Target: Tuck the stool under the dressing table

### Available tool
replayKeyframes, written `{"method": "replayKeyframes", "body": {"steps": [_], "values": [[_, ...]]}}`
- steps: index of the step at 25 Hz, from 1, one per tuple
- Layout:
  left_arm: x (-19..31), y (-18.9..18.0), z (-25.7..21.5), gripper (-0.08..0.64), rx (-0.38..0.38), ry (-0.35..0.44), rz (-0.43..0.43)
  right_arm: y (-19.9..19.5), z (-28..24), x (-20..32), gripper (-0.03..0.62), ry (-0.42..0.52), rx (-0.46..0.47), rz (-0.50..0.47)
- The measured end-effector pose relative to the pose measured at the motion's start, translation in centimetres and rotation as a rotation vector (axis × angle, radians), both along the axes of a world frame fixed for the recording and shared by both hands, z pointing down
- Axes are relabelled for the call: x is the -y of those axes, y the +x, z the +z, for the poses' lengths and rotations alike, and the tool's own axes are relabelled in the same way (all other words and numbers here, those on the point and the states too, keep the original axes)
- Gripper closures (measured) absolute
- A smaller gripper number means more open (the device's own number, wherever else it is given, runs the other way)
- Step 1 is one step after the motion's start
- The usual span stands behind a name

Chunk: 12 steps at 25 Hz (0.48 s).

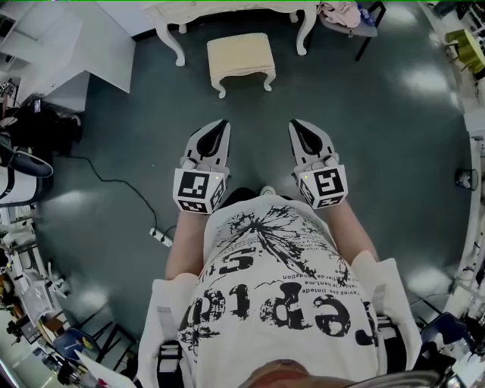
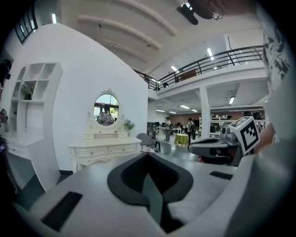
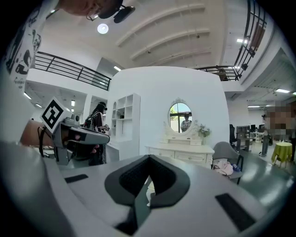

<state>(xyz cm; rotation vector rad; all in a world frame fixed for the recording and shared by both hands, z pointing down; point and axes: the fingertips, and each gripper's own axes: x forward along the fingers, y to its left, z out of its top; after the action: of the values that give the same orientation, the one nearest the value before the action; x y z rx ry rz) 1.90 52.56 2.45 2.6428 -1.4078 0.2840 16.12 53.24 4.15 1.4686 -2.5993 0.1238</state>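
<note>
In the head view the cream cushioned stool (image 1: pixel 241 57) stands on the grey floor, just in front of the white dressing table (image 1: pixel 227 9) and out from under it. My left gripper (image 1: pixel 219 127) and right gripper (image 1: pixel 298 127) are held side by side at waist height, well short of the stool, both shut with nothing in them. The left gripper view has the left gripper (image 2: pixel 149 156) in front and the dressing table (image 2: pixel 104 150) with its oval mirror (image 2: pixel 106 109) beyond. In the right gripper view, the right gripper (image 3: pixel 149 161) points at the same table (image 3: pixel 182 152).
A grey chair (image 1: pixel 350 17) heaped with clothes stands right of the table. White shelving (image 1: pixel 72 53) runs along the left. A black cable and a power strip (image 1: pixel 161 237) lie on the floor at my left. Cluttered racks line both sides.
</note>
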Motion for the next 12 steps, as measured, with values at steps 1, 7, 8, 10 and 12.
{"method": "replayKeyframes", "body": {"steps": [1, 7, 8, 10, 12], "values": [[0.1, 0.2, 0.3, 0.54, 0.0, -0.005, -0.003, 0.3, 0.2, 0.1, 0.575, -0.003, -0.001, -0.001], [1.0, 0.4, 1.9, 0.54, 0.005, -0.055, -0.034, 1.9, 1.4, 2.0, 0.575, -0.045, 0.023, 0.012], [1.4, 0.3, 2.2, 0.54, 0.007, -0.063, -0.04, 2.0, 1.7, 2.6, 0.575, -0.051, 0.024, 0.013], [2.4, -0.1, 2.8, 0.54, 0.009, -0.075, -0.049, 2.0, 2.3, 3.9, 0.575, -0.058, 0.019, 0.012], [3.6, -0.7, 3.3, 0.54, 0.012, -0.084, -0.057, 1.6, 2.8, 5.2, 0.575, -0.065, 0.016, 0.011]]}}
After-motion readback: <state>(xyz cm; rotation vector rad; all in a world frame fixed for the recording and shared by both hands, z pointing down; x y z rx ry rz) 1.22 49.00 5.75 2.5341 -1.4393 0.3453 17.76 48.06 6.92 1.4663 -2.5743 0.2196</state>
